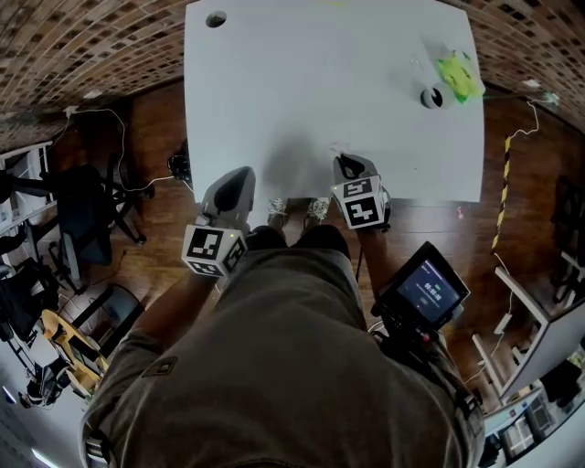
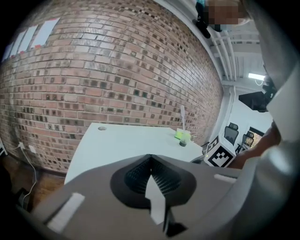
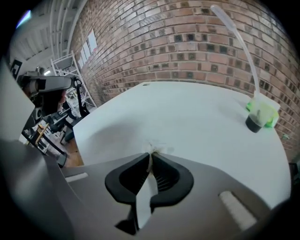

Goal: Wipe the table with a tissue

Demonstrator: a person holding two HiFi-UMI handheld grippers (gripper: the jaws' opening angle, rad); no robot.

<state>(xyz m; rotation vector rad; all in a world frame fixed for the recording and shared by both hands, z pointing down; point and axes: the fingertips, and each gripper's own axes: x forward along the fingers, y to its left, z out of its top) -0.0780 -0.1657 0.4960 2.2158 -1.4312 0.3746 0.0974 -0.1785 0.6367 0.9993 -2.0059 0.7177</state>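
Observation:
The white table (image 1: 320,73) lies ahead of me. My right gripper (image 1: 343,161) reaches just over its near edge, right of the middle. In the right gripper view its jaws (image 3: 151,155) are shut, and a small scrap of white tissue (image 3: 153,148) sticks out at the tips, low over the tabletop (image 3: 197,112). My left gripper (image 1: 243,174) sits at the near edge, left of the right one. Its jaws (image 2: 150,158) are shut with nothing between them, pointing across the table (image 2: 126,140).
A green packet (image 1: 460,77) and a small dark round pot (image 1: 431,97) stand at the far right corner, with a thin clear tube (image 3: 236,40) rising there. A cable hole (image 1: 216,18) is at the far left. An office chair (image 1: 82,215) stands left on the wooden floor.

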